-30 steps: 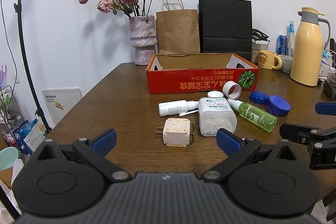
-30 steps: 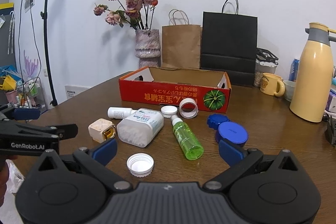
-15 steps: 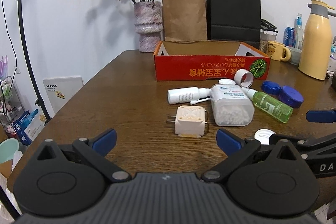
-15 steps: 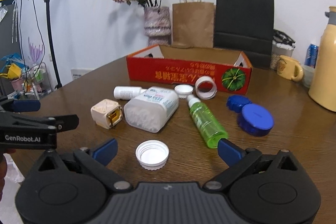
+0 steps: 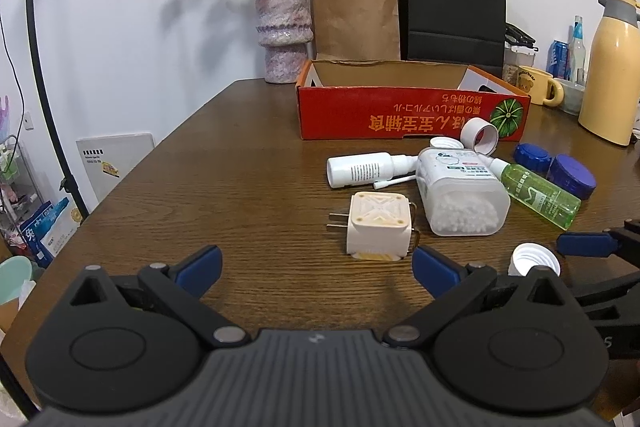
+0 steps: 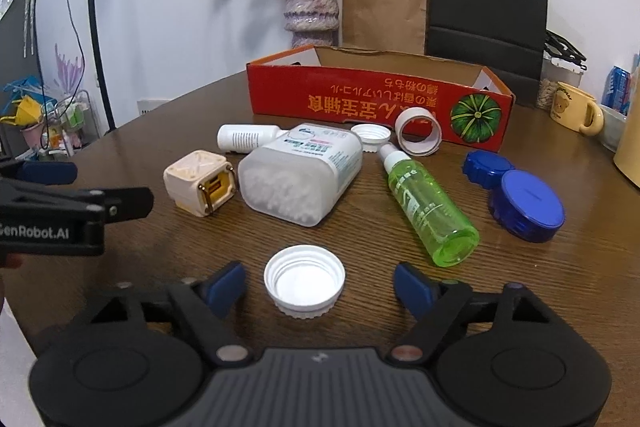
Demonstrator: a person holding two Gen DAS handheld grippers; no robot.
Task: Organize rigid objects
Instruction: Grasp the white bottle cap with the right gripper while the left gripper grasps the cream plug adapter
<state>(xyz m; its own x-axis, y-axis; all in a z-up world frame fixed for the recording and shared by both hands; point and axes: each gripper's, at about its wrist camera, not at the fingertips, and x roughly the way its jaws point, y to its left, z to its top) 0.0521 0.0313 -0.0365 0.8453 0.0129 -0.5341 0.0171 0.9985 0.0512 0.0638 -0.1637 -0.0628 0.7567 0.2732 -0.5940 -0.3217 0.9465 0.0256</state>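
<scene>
Nearest to me, my right tool [image 6: 320, 289] has its jaws closing around the white cap [image 6: 304, 281], which lies open side up on the tabletop [image 6: 520, 287] between the blue pads without either pad touching it yet; I take it as the first pick because it sits alone, in front of the rest of the clutter. My left tool [image 5: 316, 265] hangs with its jaws wide apart and nothing between them, lined up just short of the cream plug adapter [image 5: 378, 227], whose two prongs point left, so its long axis runs across my view, which I judge suits a grip across its flat sides. Just behind the cap lies the cotton swab box [image 6: 300, 173] on its side, its labelled end pointing away toward the red box [image 6: 380, 103]. To the right of the cap, the green spray bottle [image 6: 430, 205] also lies flat, base toward me and nozzle aimed at the red box. Beyond that bottle sit two blue lids [image 6: 520, 199], touching each other. Behind the swab box, a white bottle [image 6: 248, 138] lies crosswise, and a second white cap [image 6: 371, 135] and a tape roll [image 6: 418, 131] rest just in front of the red box. That open box looks like the natural place for all of this, and it appears empty from here.
</scene>
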